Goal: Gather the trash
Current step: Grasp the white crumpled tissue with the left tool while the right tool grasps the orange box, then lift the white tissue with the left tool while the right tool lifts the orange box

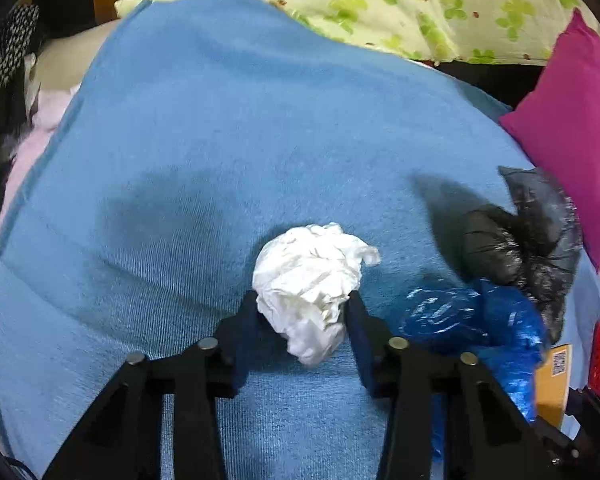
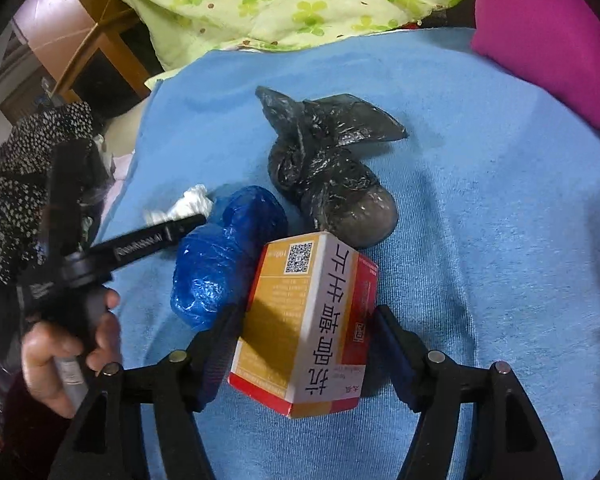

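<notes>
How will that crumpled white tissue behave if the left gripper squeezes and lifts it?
The tissue is a loose crumpled wad, so it will probably squash between the left gripper's fingers. It looks very light, so it should lift easily off the blue towel, though a loose fold might tear.

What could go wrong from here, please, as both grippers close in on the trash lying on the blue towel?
1. The left gripper pinches only the near part of the crumpled tissue; it may tear or slip free.
2. The right gripper straddles the tilted carton with a gap on one side; closing could tip it.
3. The blue bag touches the carton and may get dragged.
</notes>
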Available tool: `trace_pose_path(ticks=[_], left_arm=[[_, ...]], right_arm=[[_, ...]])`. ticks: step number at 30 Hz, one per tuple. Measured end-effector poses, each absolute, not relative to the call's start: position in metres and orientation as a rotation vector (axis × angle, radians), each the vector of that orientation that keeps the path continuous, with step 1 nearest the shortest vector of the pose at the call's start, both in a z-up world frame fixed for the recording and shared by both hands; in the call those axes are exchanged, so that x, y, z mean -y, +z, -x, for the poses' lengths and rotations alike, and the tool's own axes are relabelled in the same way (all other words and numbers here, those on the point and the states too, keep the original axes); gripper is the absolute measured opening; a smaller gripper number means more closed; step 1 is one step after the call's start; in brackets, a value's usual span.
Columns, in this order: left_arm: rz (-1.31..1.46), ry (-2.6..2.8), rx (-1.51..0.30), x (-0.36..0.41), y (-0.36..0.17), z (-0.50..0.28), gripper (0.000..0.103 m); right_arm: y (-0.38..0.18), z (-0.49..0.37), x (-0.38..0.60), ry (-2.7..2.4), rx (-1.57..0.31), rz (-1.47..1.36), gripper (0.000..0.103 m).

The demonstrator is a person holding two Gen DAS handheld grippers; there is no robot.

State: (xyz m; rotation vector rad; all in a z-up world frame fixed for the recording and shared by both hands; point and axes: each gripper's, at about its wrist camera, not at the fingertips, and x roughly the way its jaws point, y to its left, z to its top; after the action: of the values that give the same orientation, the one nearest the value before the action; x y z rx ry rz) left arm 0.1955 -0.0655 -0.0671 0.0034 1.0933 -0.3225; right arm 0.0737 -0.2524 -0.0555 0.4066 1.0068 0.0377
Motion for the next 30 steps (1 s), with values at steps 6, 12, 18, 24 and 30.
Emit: trace_pose_path(ticks=[6, 12, 18, 24, 30], left_arm=[[-0.009, -0.323, -1.055, 0.061, -0.057, -0.182, 0.031], [-0.028, -0.313, -1.004, 0.052, -0.034, -0.139, 0.031], [-0.065, -0.29, -0.937, 0.043, 0.001, -0.081, 0.031], [-0.09, -0.283, -0.848, 0.057, 0.035, -0.033, 0.031], [-0.127, -0.272, -0.765, 0.076, 0.063, 0.011, 0.031]], right_arm=[[-0.051, -0.067, 0.255, 0.093, -0.981, -0.394, 0.055], [-0.043, -0.043, 0.271, 0.096, -0.978, -0.446, 0.051], [-0.026, -0.006, 0.286, 0.092, -0.942, -0.469, 0.051], [0.011, 0.041, 0.297, 0.094, -0.861, -0.479, 0.051], [0.045, 0.084, 0.303, 0.088, -0.79, -0.476, 0.051]])
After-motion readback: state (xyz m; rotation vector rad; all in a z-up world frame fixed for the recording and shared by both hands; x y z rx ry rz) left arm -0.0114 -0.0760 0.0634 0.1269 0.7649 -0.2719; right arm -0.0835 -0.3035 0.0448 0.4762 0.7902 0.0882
